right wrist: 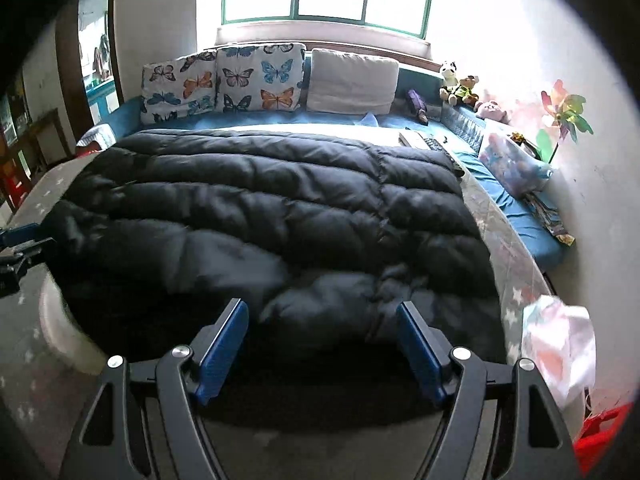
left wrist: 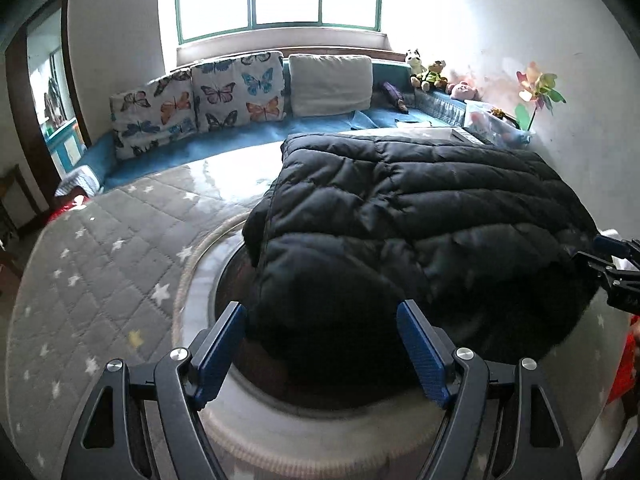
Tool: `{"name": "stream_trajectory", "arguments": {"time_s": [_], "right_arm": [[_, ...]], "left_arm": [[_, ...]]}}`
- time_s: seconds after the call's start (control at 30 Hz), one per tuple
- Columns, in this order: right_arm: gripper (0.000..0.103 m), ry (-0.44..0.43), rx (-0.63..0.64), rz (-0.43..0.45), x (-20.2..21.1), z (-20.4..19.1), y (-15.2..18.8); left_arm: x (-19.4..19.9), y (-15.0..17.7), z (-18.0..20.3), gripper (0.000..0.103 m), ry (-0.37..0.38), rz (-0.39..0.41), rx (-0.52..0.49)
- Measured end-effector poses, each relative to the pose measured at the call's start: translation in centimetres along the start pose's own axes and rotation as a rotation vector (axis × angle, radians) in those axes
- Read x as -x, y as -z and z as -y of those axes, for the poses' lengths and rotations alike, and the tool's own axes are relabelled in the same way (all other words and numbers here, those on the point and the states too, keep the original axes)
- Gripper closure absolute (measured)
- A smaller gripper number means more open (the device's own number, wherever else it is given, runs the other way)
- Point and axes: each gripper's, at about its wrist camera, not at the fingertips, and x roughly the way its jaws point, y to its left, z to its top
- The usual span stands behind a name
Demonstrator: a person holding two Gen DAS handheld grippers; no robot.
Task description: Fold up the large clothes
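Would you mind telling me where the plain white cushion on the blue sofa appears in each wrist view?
Left wrist view: the plain white cushion sits upper centre, below the window.
Right wrist view: the plain white cushion sits upper centre, slightly right.
Shared landmark: the butterfly cushion directly to its left in both.

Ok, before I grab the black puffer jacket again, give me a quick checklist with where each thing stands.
1. Left tool open, nothing between its pads: ok.
2. Right tool open, nothing gripped: ok.
3. Black puffer jacket lying on the grey star mat, already folded into a compact block: ok.
4. Near edge of the jacket in front of both tools: ok.
5. Keyboard beyond the jacket's far corner, clear of the fabric: cannot tell, they look very close.
6. Pale plastic bag to the right, apart from the jacket: ok.
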Motion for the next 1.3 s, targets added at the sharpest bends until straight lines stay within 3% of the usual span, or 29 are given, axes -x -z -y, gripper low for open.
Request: {"name": "stream_trajectory", "arguments": {"time_s": [0.3, 0.57, 1.3], "right_arm": [[0.019, -0.007, -0.041, 0.035, 2.3, -2.8, 1.9], [0.019, 0.081, 0.0, 0.062, 4.1, -6.0, 3.8], [0.019, 0.057, -0.059, 0.065, 5.5, -6.7, 6.5]], "left_arm": [[5.9, 3.5, 1.6, 0.018, -0.015, 0.034, 0.009], [8.7, 6.0, 2.9, 0.017, -0.036, 0.055, -0.005], [8.5, 7.6, 4.4, 0.017, -0.041, 0.034, -0.056]]}}
